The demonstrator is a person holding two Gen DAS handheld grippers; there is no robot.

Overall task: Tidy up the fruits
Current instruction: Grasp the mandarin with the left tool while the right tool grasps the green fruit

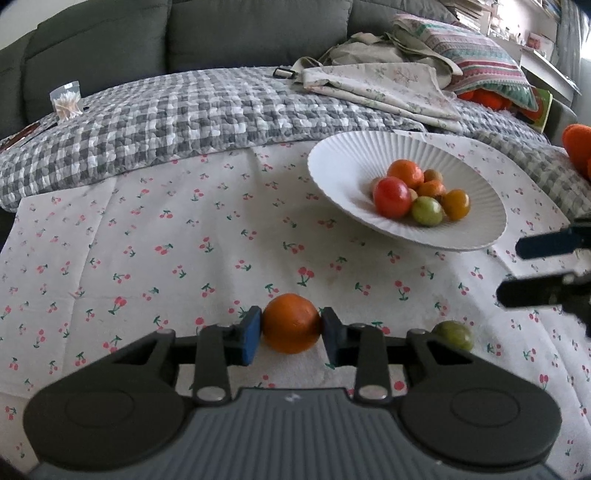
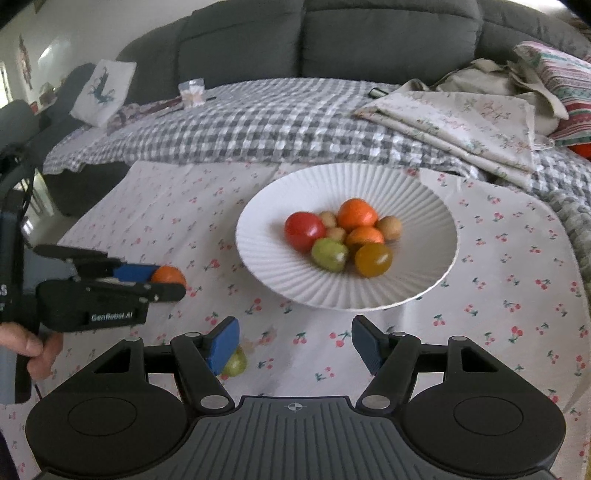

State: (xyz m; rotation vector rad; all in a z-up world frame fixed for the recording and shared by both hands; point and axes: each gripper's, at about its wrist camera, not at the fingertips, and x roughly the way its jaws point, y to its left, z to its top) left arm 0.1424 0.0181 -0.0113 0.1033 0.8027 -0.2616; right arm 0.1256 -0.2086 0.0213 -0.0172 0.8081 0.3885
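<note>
One green fruit (image 1: 453, 334) beside left tool (image 1: 291, 328), gripping orange (image 1: 291, 323).

Setting identified as a home living room: a grey sofa (image 2: 332, 40) is seen behind a low surface draped with a checked quilt (image 1: 177, 122) and a cherry-print cloth (image 1: 147, 258); folded linens (image 2: 461, 122) and a striped cushion (image 1: 476, 59) are piled alongside

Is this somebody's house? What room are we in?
Probably a living room in a home. A big grey sofa stands behind, a checked quilt and folded floral cloths lie about, and a white bowl of fruit sits on a cherry-print cloth.
</note>
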